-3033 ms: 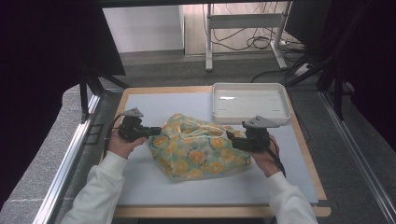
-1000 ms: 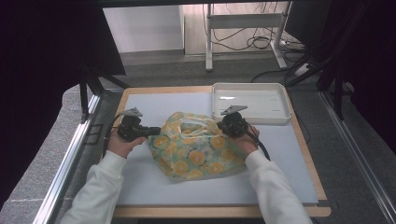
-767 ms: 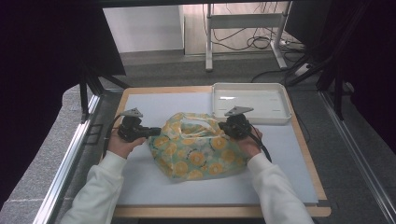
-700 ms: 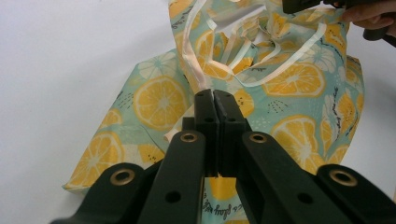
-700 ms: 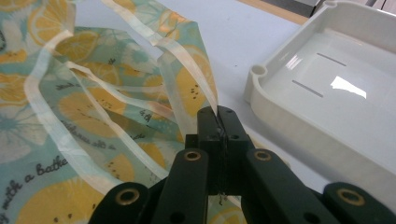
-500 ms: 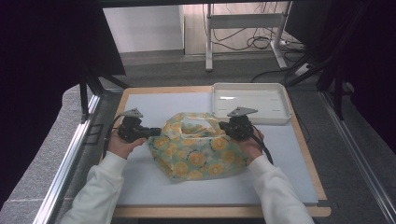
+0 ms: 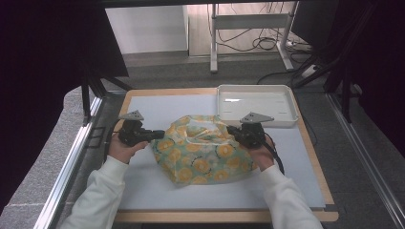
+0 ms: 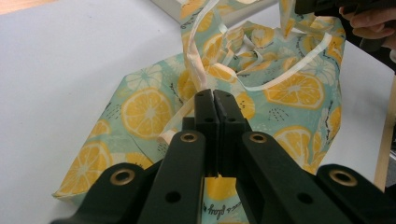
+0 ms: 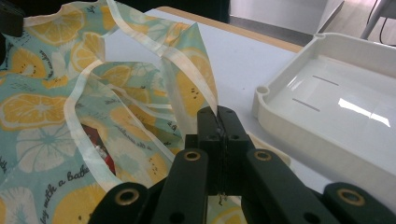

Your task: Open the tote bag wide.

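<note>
Where the table is seen from the high view, a pale blue-grey mat is spread over a wooden top whose edge is exposed along the far and right sides. At nine o'clock from the table, dark curtains and a metal rail are seen over grey speckled floor. The left gripper is held at nine o'clock from the bag; in the left gripper view its jaws are pressed together on the bag's pale edge band, which is drawn up from the cloth. The bag, of pale green cloth printed with lemon slices, is laid at the middle of the mat, its mouth open upward. The right gripper is held at three o'clock from the bag's mouth, and in the right gripper view its jaws are clamped on the bag's rim. A white tray is set on the mat at one o'clock from the bag, just beside it. At twelve o'clock beyond the table, a white wall, metal frame legs and loose cables on the floor are seen.
</note>
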`<action>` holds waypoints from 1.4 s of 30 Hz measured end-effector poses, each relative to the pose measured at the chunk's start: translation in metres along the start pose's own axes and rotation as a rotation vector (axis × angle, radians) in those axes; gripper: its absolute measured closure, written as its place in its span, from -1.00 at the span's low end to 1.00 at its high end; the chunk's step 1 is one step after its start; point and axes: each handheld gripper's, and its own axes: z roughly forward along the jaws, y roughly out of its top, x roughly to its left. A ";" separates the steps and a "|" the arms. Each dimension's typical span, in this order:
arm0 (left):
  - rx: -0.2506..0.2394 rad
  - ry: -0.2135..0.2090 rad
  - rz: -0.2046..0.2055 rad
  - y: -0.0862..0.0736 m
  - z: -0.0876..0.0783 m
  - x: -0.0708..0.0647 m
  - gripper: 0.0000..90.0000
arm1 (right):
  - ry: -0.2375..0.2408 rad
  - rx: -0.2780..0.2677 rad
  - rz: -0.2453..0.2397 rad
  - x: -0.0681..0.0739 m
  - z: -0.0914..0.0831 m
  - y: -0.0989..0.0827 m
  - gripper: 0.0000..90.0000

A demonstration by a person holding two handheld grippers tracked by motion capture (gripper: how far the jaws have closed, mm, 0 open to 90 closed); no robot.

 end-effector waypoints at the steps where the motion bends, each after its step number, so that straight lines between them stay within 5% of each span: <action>1: 0.000 0.000 0.000 0.000 0.000 0.000 1.00 | 0.000 0.000 0.000 0.000 0.000 0.000 0.97; 42: -0.021 -0.051 0.025 -0.004 -0.009 -0.010 1.00 | 0.021 -0.036 -0.013 0.012 -0.023 -0.013 0.96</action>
